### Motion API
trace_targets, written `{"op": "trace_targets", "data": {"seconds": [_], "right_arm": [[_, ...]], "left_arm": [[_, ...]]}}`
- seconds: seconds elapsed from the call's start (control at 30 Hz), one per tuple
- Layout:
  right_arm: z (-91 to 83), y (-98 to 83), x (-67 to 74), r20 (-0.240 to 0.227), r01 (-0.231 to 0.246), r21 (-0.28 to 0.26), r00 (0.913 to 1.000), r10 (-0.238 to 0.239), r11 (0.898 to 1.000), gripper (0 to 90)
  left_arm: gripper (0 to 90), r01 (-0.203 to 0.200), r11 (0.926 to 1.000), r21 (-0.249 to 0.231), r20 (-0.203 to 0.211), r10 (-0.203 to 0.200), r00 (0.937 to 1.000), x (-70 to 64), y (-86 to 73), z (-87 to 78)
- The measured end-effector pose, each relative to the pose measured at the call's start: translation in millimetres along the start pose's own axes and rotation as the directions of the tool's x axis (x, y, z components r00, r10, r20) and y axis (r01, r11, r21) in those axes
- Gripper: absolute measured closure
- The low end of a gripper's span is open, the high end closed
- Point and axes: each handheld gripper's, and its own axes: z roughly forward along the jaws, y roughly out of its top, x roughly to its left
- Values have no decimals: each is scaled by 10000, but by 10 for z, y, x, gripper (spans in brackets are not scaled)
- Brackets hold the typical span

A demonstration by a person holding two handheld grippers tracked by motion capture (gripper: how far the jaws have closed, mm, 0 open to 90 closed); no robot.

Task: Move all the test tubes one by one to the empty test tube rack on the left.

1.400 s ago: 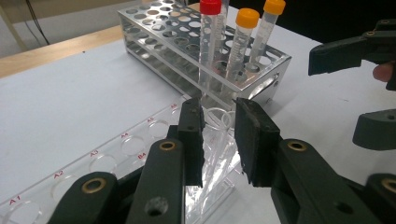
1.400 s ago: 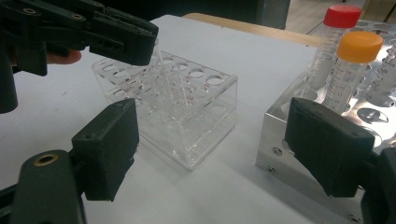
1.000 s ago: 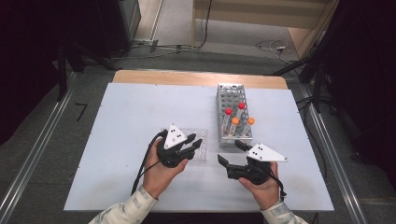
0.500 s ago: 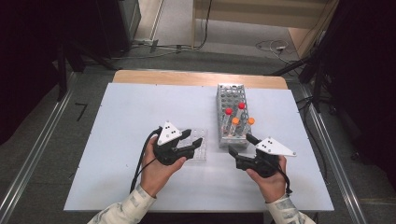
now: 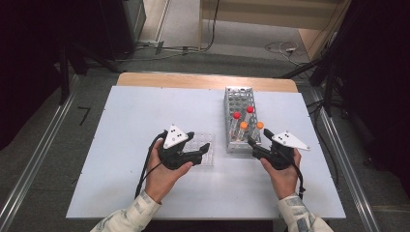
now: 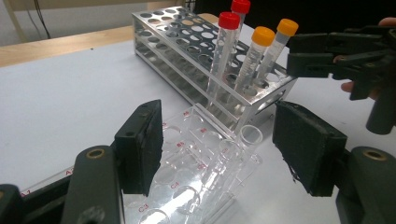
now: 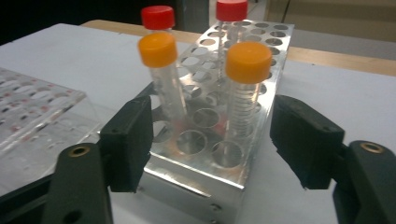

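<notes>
Four capped tubes [image 7: 245, 93]; left gripper view adds uncapped tube [image 6: 251, 136].

**Black claws, patterned sleeves**

Each hand carries a matt black plastic claw, the left claw [image 5: 202, 151] and the right claw [image 5: 252, 143], topped by a grey three-cornered plate with small dark dots. The jaws are flat, rectangular black pads on chunky arms with brass-coloured pivot bushings. A black cable trails from each body. Both sleeves are pale with a faint mottled print.
</notes>
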Motion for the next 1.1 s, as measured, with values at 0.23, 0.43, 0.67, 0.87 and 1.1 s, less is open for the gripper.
{"op": "trace_targets", "data": {"seconds": [0.23, 0.43, 0.67, 0.87, 1.1], "right_arm": [[76, -11, -75, 48, -122, -31, 9999, 122, 9999, 488], [123, -13, -104, -24, -46, -64, 10000, 46, 10000, 602], [167, -18, -114, 135, -59, 25, 9999, 59, 10000, 703], [157, 2, -125, 197, 6, -55, 9998, -5, 10000, 717], [-7, 159, -123, 168, 113, -671, 9998, -102, 9977, 718]], "left_arm": [[322, -35, 10000, 3, -79, 35, 10000, 10, -4, 4], [322, -5, 10000, -2, -37, 5, 10000, 3, -4, 8], [323, 2, 10000, -2, -20, -2, 10000, 5, -7, 9], [322, 0, 10000, 9, -32, 0, 10000, 2, -9, 12], [294, 79, 10000, -43, -75, -79, 9999, 11, -4, 6]]}}
